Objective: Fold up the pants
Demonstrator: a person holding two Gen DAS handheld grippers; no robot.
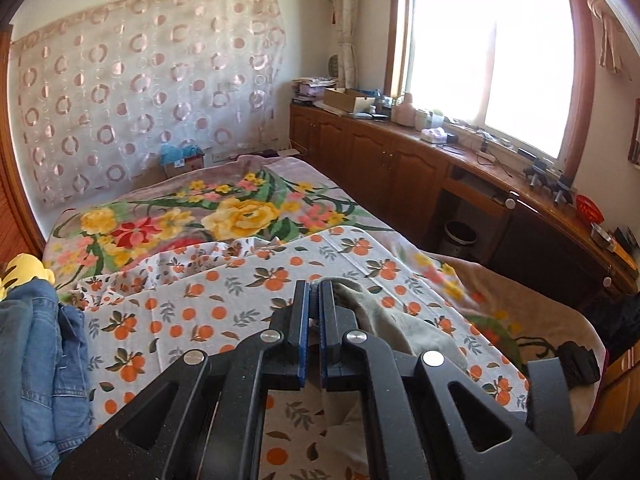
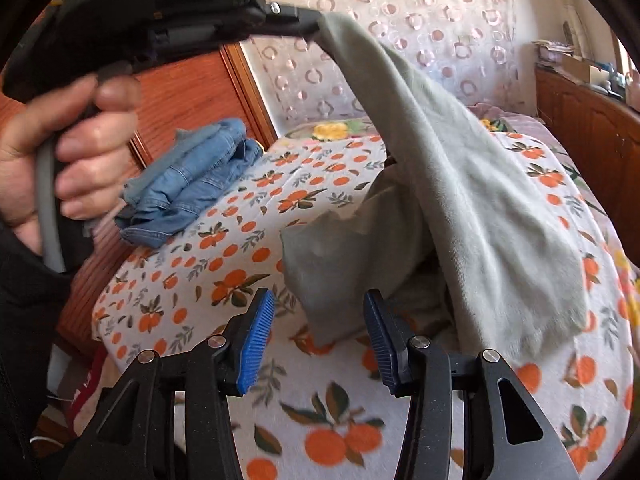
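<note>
The pale grey-green pants [image 2: 472, 200] hang in the air over the bed. My left gripper [image 1: 314, 286] is shut on one end of them; the cloth [image 1: 384, 320] drapes off to its right. In the right wrist view the left gripper [image 2: 312, 24] holds the pants up at the top, and they fall down in two hanging parts toward the orange-print sheet [image 2: 224, 264]. My right gripper [image 2: 320, 320] is open and empty, its blue pads [image 2: 256, 340] just below the lower hanging edge of the pants, not touching them.
Folded blue jeans [image 2: 188, 188] lie at the bed's left side by the wooden headboard [image 2: 188, 96]. A flowered blanket [image 1: 224, 212] covers the far bed. Wooden cabinets [image 1: 400, 160] with clutter run along the right under the window. A waste bin [image 1: 460, 236] stands beside the bed.
</note>
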